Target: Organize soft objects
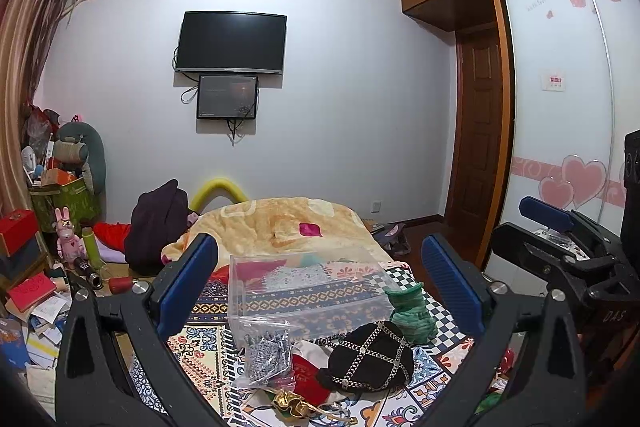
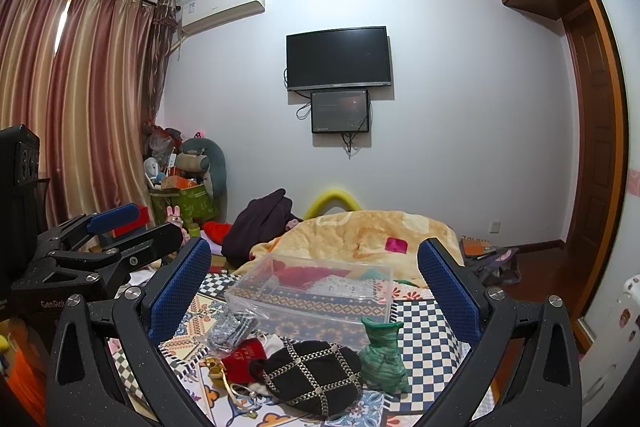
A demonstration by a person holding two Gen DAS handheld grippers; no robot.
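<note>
A clear plastic box (image 1: 304,291) (image 2: 312,291) stands open on the patterned bedspread. In front of it lie a black pouch with silver chains (image 1: 370,359) (image 2: 316,373), a green knitted pouch (image 1: 412,313) (image 2: 382,357), a clear bag of grey fabric (image 1: 266,353) (image 2: 232,329), a red pouch (image 1: 308,373) (image 2: 246,353) and a small gold pouch (image 1: 290,405) (image 2: 216,367). My left gripper (image 1: 320,283) is open and empty above them. My right gripper (image 2: 316,285) is open and empty too. Each shows at the edge of the other's view.
A yellow blanket (image 1: 288,223) covers the far bed. A dark garment (image 1: 158,223) and red cloth lie at its left. Boxes, books and toys (image 1: 36,267) clutter the floor on the left. A wardrobe (image 1: 560,107) stands on the right.
</note>
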